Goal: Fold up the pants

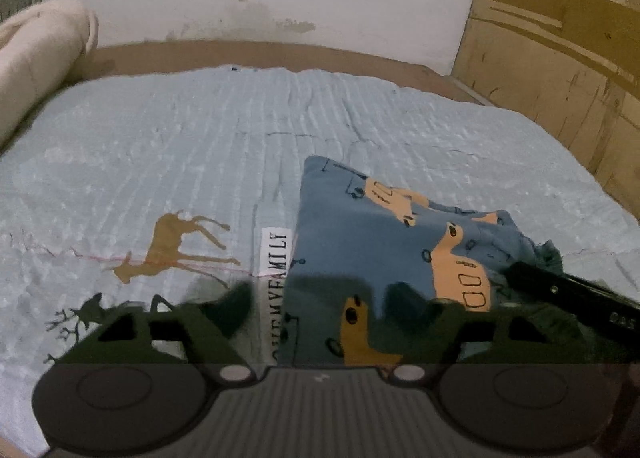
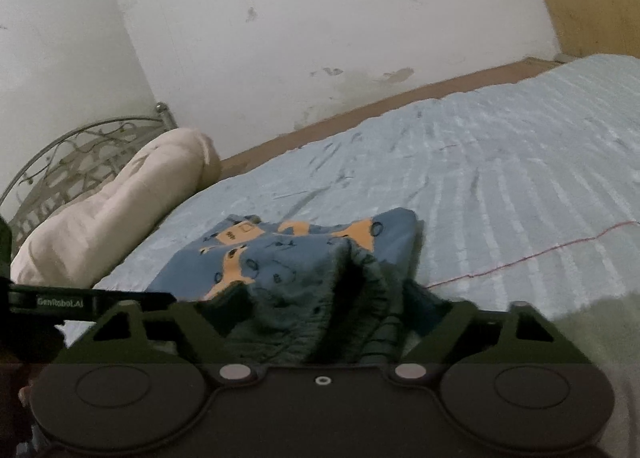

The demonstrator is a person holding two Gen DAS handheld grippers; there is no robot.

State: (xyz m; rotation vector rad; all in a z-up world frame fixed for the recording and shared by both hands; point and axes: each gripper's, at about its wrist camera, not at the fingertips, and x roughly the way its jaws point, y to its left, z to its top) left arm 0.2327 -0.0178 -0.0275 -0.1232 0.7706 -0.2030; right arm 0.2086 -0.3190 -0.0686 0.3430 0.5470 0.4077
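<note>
Nearest our right gripper, the fingers stand apart with the bunched waistband of the pants heaped between them; we cannot tell whether the pads touch the cloth, so we judge nothing is clamped. Our left gripper also sits spread, its fingers hovering over the near edge of the pants, gripping nothing. Just ahead of both tools the pants lie on the bedspread as a compact blue packet with orange cars, one corner pointing away from us. We judge the main folds are made; what seems left is flattening the rumpled waistband end and squaring the stack. Farther off to the left of the tools a rolled blanket rests by the wall
</note>
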